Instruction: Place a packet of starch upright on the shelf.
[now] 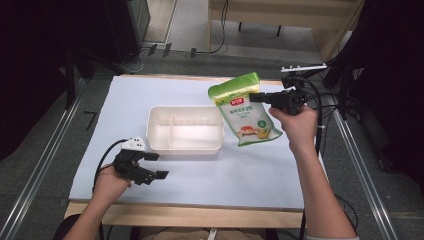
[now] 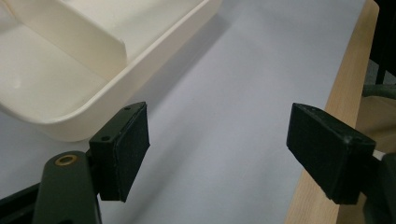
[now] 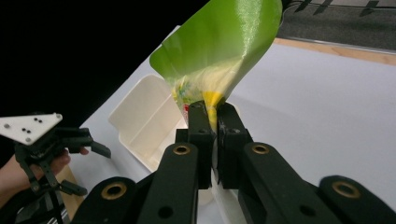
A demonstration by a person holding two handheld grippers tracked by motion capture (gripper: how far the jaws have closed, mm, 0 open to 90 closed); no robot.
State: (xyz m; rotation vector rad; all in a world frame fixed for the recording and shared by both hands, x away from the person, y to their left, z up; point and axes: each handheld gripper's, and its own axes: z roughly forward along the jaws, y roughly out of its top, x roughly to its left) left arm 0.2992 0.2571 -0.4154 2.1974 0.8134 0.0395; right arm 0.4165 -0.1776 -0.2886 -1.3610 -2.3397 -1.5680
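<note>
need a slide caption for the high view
Right tool holds a green pouch aloft beside the white divided tray; left tool waits open near the tray's front corner.

The high view sits above the person's side, looking forward and down over the whole table (image 1: 260,175). The left tool's camera rides low and close, facing the white divided tray's (image 2: 70,116) corner and the table's near edge. The right tool's camera hangs higher, looking back across that same tray (image 3: 144,126) toward the left tool (image 3: 81,163).
</note>
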